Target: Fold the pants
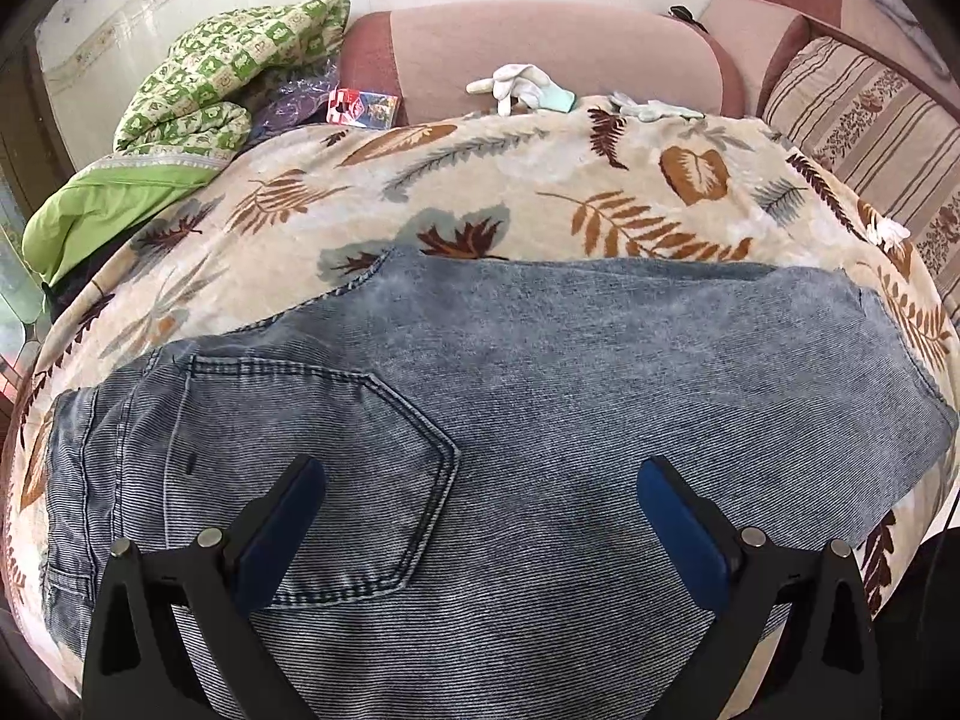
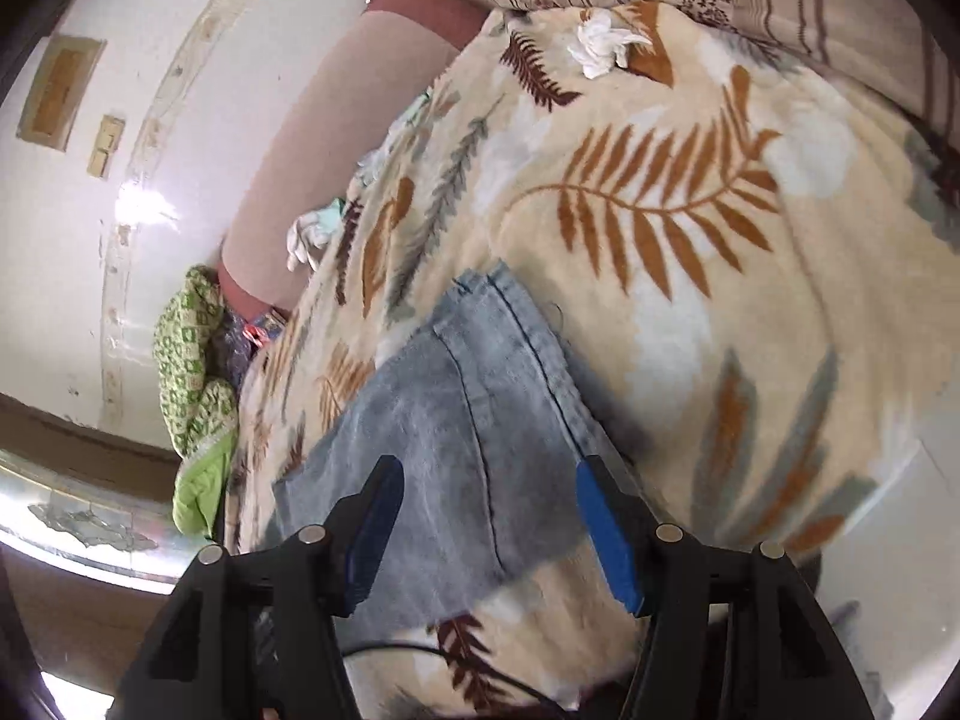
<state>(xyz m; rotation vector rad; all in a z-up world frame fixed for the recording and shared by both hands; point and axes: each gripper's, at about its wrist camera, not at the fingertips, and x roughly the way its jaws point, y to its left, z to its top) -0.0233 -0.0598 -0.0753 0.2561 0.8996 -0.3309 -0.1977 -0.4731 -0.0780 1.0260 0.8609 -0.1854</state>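
I've got the jeans (image 1: 540,396) lying flat on the leaf-print blanket (image 1: 540,180), long axis running left to right, waistband under my left gripper (image 1: 483,483). Both sets of jaws stand apart, holding nothing; my right gripper (image 2: 489,474) hangs over the hem end (image 2: 480,312), the nearer hand for lifting it back.

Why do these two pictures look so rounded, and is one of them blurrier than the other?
Both views are fisheye, so edges bulge. The left wrist view is sharp: the faded blue denim pants show crisp ribbing. The right wrist view is smeared, with glare on the white wall.
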